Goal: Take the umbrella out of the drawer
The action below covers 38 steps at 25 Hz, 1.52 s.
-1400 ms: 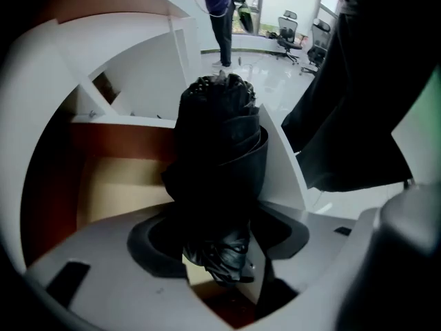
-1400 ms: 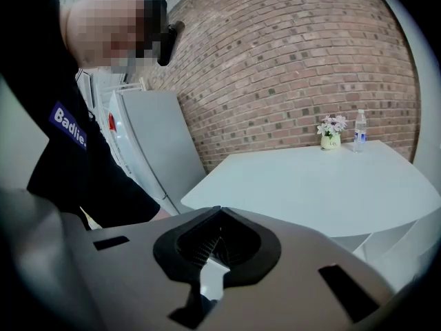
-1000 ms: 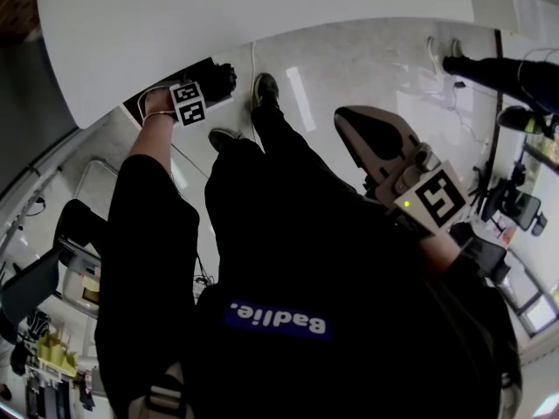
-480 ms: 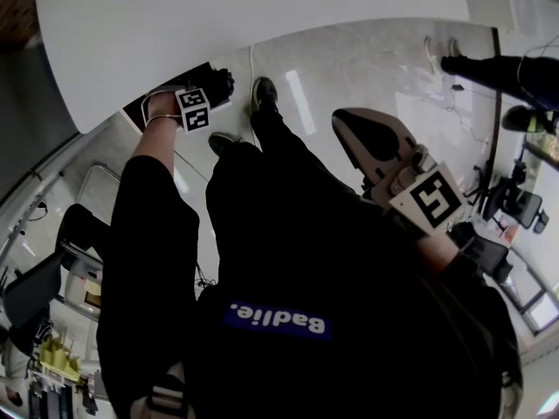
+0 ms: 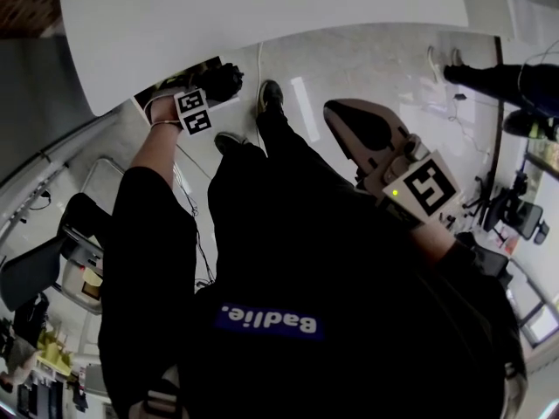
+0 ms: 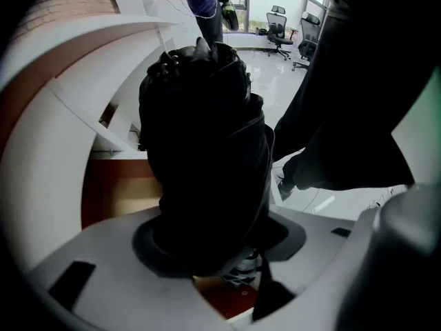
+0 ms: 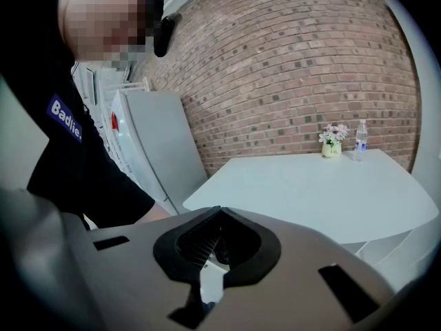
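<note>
The black folded umbrella (image 6: pixel 203 136) stands upright between the jaws of my left gripper (image 6: pixel 210 226), which points steeply down. Its jaws are closing and the pads press on the umbrella's sides. In the head view the left gripper (image 5: pixel 217 87) holds the umbrella (image 5: pixel 229 78) just over the open drawer (image 5: pixel 166 92) under the white table's edge. The drawer's red-brown inside (image 6: pixel 114 192) shows below the umbrella. My right gripper (image 5: pixel 342 120) hangs in front of the person's body, shut with nothing in it; its ribbed tips meet (image 7: pixel 219 212).
The round white table (image 5: pixel 262 16) spans the top of the head view; a flower pot (image 7: pixel 332 145) and a bottle (image 7: pixel 360 138) stand on it. The person's shoes (image 5: pixel 269 94) and a cable lie on the glossy floor. Office chairs (image 6: pixel 279 27) stand far off.
My left gripper has risen out of the drawer with the umbrella in it. The right gripper has shifted slightly up and stays shut.
</note>
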### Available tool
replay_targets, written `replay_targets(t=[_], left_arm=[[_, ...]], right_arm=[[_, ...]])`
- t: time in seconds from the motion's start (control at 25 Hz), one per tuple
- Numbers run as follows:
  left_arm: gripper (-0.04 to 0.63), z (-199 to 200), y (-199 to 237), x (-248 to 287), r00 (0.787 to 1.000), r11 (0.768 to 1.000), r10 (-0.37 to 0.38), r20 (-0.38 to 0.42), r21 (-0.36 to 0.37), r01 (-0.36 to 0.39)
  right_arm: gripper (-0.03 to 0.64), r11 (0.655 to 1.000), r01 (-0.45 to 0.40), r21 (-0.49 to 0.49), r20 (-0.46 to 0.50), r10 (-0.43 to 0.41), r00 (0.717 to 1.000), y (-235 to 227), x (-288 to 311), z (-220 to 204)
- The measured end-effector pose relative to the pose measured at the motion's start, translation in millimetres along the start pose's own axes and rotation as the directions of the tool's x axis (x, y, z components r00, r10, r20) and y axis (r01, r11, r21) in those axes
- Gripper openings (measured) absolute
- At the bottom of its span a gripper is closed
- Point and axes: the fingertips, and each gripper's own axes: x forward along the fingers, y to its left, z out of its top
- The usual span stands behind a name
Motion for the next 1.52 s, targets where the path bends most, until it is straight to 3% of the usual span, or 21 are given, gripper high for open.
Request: replay_targets(t=[0.36, 0.48, 0.64, 0.84, 1.04, 1.36, 1.52], left_arm=[[0.236, 21.4, -6.0, -83.9, 0.984, 0.985, 0.112, 0.136, -0.148, -0.092], [0.236, 24.6, -12.5, -116.6, 0.97, 0.963, 0.168, 0.173, -0.237, -0.124], [0.236, 31.2, -18.1, -167.9, 0.944, 0.919, 0.25, 0.215, -0.36, -0.162], [0.236, 33.9, -17.0, -225.9, 0.891, 0.842, 0.371, 0.261, -0.499, -0.204], [0.236, 32.0, -27.1, -275.9, 0.835, 0.761, 0.458, 0.304, -0.619, -0.192], [0.236, 33.1, -30.9, -360.1, 0.737, 0.687, 0.57, 0.364, -0.703, -0.184], [0.236, 35.9, -29.4, -398.9, 0.688, 0.628, 0.621, 0.376, -0.764, -0.149]], right_arm=[[0.026, 0.996, -0.079, -0.047, 0.061, 0.082, 0.995, 39.5, -1.6, 31.1], [0.026, 0.991, -0.113, -0.068, 0.083, 0.118, 0.989, 58.1, -3.5, 39.4], [0.026, 0.984, -0.148, -0.102, 0.124, 0.16, 0.979, 77.7, -12.8, 56.8], [0.026, 0.974, -0.18, -0.139, 0.169, 0.202, 0.965, 95.6, -12.7, 72.7], [0.026, 0.959, -0.214, -0.184, 0.188, 0.248, 0.95, 118.6, -12.8, 81.5], [0.026, 0.939, -0.267, -0.216, 0.172, 0.306, 0.936, 150.9, -2.6, 81.0], [0.026, 0.929, -0.287, -0.235, 0.177, 0.331, 0.927, 160.7, -3.2, 81.9]])
